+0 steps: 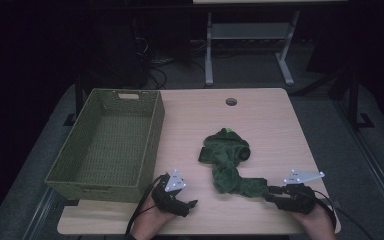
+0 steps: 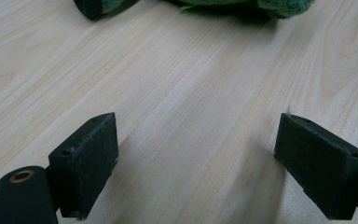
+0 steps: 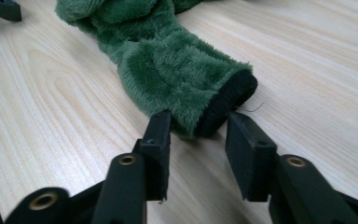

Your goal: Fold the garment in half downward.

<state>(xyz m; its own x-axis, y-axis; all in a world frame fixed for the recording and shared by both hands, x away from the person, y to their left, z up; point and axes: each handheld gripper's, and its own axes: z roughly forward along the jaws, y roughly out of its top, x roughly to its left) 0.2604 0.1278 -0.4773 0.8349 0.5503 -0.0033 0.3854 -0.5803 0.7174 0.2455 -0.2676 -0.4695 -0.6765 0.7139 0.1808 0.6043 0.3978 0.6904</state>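
A green plush garment (image 1: 227,155) lies crumpled on the wooden table (image 1: 265,125), one sleeve stretching toward the near right. In the right gripper view that sleeve (image 3: 168,65) ends in a dark-lined cuff (image 3: 230,95). The cuff's tip sits just between the fingertips of my right gripper (image 3: 200,135), and the jaws stand on either side without squeezing it. From above, the right gripper (image 1: 270,192) lies low at the sleeve's end. My left gripper (image 1: 192,204) rests near the front edge, left of the garment. Its jaws (image 2: 198,158) are spread wide over bare wood, with the garment (image 2: 242,5) farther off.
A green woven basket (image 1: 121,91) with nothing in it stands on the table's left side, close to my left hand. A round cable hole (image 1: 231,102) marks the far middle of the table. Beyond it are a table frame and cables on a dark floor.
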